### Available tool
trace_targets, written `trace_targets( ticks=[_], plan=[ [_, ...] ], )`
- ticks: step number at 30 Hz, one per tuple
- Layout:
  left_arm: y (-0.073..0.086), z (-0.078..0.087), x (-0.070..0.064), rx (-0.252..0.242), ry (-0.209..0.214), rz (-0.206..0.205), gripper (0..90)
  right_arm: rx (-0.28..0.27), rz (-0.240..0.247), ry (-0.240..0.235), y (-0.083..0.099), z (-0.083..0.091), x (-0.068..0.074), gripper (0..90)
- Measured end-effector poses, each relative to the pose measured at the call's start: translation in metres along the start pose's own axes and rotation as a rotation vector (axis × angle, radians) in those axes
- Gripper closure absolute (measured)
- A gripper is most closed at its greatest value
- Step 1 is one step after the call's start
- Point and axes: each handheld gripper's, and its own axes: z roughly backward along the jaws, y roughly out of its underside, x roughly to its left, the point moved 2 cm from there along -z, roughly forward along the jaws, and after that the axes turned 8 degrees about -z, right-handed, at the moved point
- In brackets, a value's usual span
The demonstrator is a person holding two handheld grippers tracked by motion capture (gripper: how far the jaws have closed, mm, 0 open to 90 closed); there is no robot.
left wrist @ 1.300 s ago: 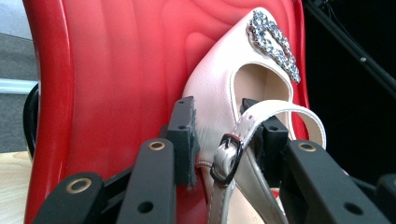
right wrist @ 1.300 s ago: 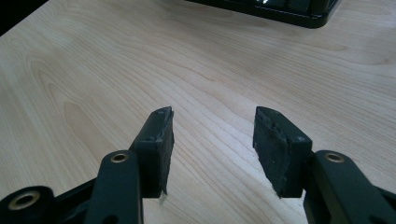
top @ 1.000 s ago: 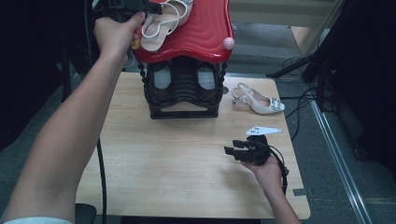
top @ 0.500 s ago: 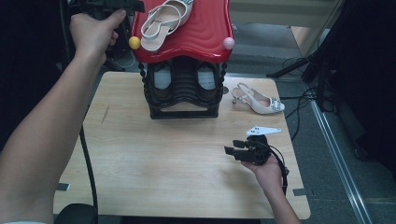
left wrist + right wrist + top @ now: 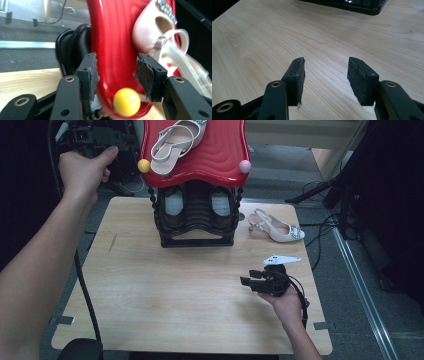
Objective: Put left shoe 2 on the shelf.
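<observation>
A pale strappy sandal [image 5: 175,142] lies on the red top shelf [image 5: 210,155] of a black shoe rack [image 5: 196,217]. My left gripper [image 5: 117,140] is held in the air just left of that shelf, open and holding nothing. In the left gripper view its jaws [image 5: 115,67] frame the red shelf edge [image 5: 112,45], a yellow ball [image 5: 126,101] on its corner, and the sandal [image 5: 150,32] beyond. My right gripper [image 5: 246,281] rests low over the table's right side. It is open, with bare wood between its fingers [image 5: 325,72].
A second pale heeled sandal [image 5: 276,227] lies on the wooden table [image 5: 165,290] right of the rack. Two shoes [image 5: 172,202] sit inside the rack's lower tier. A pink ball [image 5: 244,166] marks the shelf's right corner. Cables and dark stands crowd the floor at right.
My left hand and gripper have drawn back leftward from the red shelf, leaving the sandal lying on it. The right gripper has stayed put.
</observation>
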Motion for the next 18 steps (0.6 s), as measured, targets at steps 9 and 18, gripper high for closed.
trace_targets(
  ticks=[9,18],
  plan=[
    [0.025,0.003,0.012,0.036,-0.015,-0.042,50.4,0.003,0.002,0.0,0.0,-0.001,0.0,49.1],
    [0.058,-0.004,0.035,0.065,-0.021,-0.019,50.4,0.007,0.004,0.0,0.0,-0.002,0.0,49.1]
  ],
)
